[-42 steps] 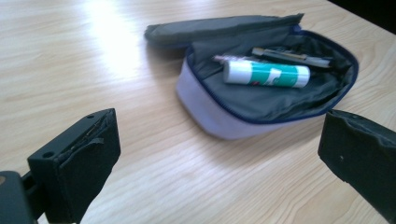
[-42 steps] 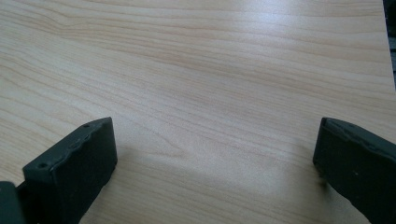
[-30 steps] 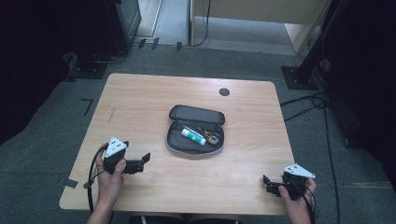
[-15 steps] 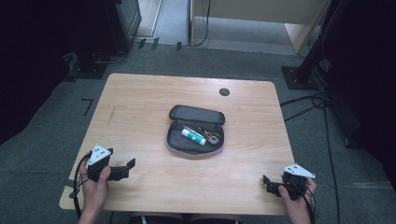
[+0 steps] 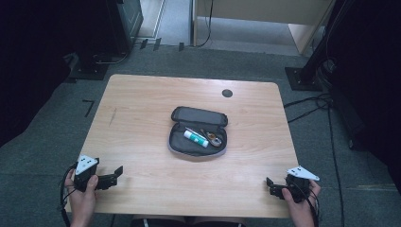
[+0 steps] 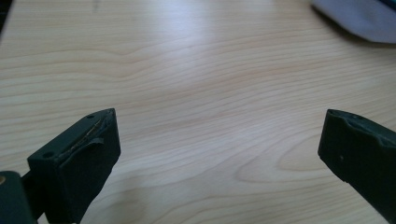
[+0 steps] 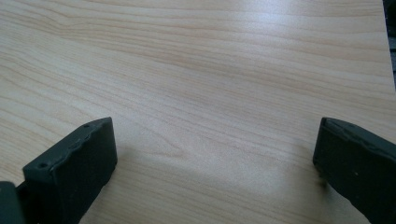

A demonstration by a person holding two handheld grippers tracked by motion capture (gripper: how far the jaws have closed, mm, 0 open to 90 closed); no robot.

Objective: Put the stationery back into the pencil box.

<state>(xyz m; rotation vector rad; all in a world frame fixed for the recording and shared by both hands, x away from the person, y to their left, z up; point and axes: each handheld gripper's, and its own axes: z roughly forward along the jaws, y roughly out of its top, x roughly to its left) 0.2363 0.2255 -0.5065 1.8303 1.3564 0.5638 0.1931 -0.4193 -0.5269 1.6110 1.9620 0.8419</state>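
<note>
From the high view, the open grey fabric zip-up pencil case (image 5: 197, 137) sat near the middle of the light wooden counter (image 5: 142, 109), lid flap folded back, with a white-and-green tube (image 5: 196, 138) and what looked like a pen and some small metal bits inside, too small to really tell. The left gripper (image 5: 112, 176) was parked at the near left corner of the counter and the right gripper (image 5: 273, 187) at the near right corner, both well apart from the case, each in a hand with a cable trailing off. A small black round grommet (image 5: 227, 93) sat near the far edge. In the left gripper view the two black fingers (image 6: 79, 158) stood wide apart with nothing but bare wood between them, and a grey sliver of the case (image 6: 359, 18) was cut off at the top right corner. In the right gripper view, same story: fingers (image 7: 74, 163) spread wide, empty, just wood grain ahead. My guess on handling: the case looks soft and light, so it'd probably squish and slide on that smooth wood if you shoved it; I'd pinch the stiffer zipper rim or the lid edge, with the other gripper steadying the base. The loose stuff inside could roll out if it tips. The zipper pull I couldn't make out at all.
</note>
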